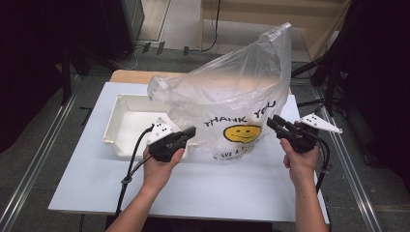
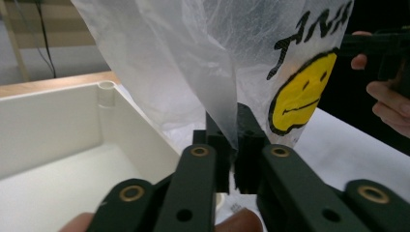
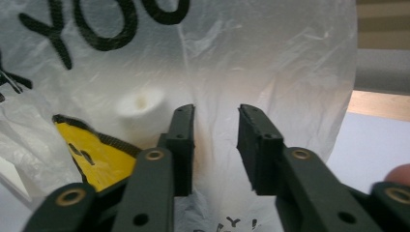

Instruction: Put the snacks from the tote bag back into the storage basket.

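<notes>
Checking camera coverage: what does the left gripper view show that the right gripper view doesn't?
Left gripper view alone: the white plastic bin beside the bag, the left gripper with its jaws closed on a fold of film, and the person's other hand with its gripper farther off. Right gripper view alone: the right gripper with jaws apart facing the bag, and a pale round shape seen through the film. Both: the translucent plastic bag with black lettering and yellow smiley.

The clear bag [image 1: 232, 92] is showing black lettering and a yellow smiley; the tray [image 1: 126, 121] is looking white; both tools are appearing black.
</notes>
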The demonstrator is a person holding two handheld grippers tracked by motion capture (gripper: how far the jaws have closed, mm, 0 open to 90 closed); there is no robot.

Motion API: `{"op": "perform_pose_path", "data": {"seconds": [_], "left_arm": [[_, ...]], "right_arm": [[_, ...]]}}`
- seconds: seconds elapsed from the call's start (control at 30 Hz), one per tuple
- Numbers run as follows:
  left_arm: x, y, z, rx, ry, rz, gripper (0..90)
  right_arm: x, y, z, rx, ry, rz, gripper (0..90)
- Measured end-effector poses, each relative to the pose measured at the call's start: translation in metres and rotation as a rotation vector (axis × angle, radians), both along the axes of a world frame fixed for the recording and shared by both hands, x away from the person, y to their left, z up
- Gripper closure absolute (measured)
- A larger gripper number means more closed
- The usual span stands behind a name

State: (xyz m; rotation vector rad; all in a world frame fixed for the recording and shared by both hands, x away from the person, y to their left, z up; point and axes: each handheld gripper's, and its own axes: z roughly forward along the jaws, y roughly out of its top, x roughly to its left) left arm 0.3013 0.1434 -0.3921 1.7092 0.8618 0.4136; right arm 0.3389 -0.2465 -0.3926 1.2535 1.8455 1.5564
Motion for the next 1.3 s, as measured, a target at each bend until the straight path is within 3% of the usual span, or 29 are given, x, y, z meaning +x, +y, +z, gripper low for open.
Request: {"op": "perform_pose_path", "data": {"seconds": [0.07,0.2,0.27,0.33,0.37,0.43,0.47,0.57,0.6,0.67,0.73,0.77,0.87,0.93,1.0,1.1,1.17,1.2,1.3], "left_arm": [[-0.001,-0.006,-0.002,0.027,0.004,-0.009,90.0],[0.001,-0.011,-0.006,0.045,0.034,-0.006,90.0],[0.004,-0.016,-0.013,0.070,0.075,-0.012,90.0],[0.004,-0.019,-0.017,0.088,0.084,-0.020,90.0],[0.004,-0.019,-0.017,0.088,0.084,-0.020,90.0],[0.004,-0.021,-0.018,0.085,0.081,-0.033,90.0],[0.004,-0.021,-0.018,0.085,0.081,-0.033,85.8],[-0.002,-0.022,-0.011,0.050,0.021,-0.012,61.8],[-0.002,-0.022,-0.011,0.050,0.021,-0.012,55.2],[-0.008,-0.022,-0.001,0.039,-0.036,0.032,42.3],[-0.010,-0.021,0.003,0.033,-0.053,0.044,34.8],[-0.014,-0.019,0.012,0.010,-0.085,0.076,31.4],[-0.021,-0.016,0.028,-0.064,-0.109,0.085,27.2],[-0.023,-0.016,0.035,-0.074,-0.123,0.087,28.5],[-0.028,-0.018,0.052,-0.075,-0.164,0.107,34.9],[-0.027,-0.021,0.056,-0.033,-0.191,0.110,66.5],[-0.024,-0.022,0.054,-0.024,-0.180,0.094,83.4],[-0.019,-0.023,0.047,-0.011,-0.144,0.063,88.4],[-0.014,-0.028,0.035,-0.001,-0.100,0.018,90.0]], "right_arm": [[-0.003,0.000,0.001,-0.027,-0.023,-0.027,85.8],[-0.002,-0.004,0.001,0.001,-0.005,-0.043,90.0],[0.001,-0.005,-0.004,-0.013,0.031,-0.068,90.0],[0.004,-0.003,-0.012,-0.067,0.064,-0.095,90.0],[0.004,-0.003,-0.012,-0.067,0.064,-0.095,90.0],[0.008,-0.003,-0.026,-0.112,0.122,-0.122,90.0],[0.008,-0.003,-0.026,-0.112,0.122,-0.122,90.0],[0.006,-0.008,-0.033,-0.087,0.142,-0.141,90.0],[0.006,-0.008,-0.033,-0.087,0.142,-0.141,90.0],[0.002,-0.011,-0.028,-0.070,0.118,-0.143,90.0],[0.001,-0.011,-0.027,-0.068,0.114,-0.141,90.0],[0.001,-0.010,-0.027,-0.072,0.114,-0.141,90.0],[0.001,-0.008,-0.028,-0.085,0.121,-0.141,90.0],[0.002,-0.007,-0.029,-0.090,0.121,-0.140,90.0],[0.002,-0.006,-0.029,-0.092,0.117,-0.137,90.0],[0.002,-0.006,-0.029,-0.094,0.119,-0.139,90.0],[0.002,-0.006,-0.029,-0.093,0.119,-0.139,90.0],[0.002,-0.007,-0.029,-0.093,0.120,-0.145,90.0],[0.000,-0.009,-0.026,-0.084,0.108,-0.143,88.8]]}}
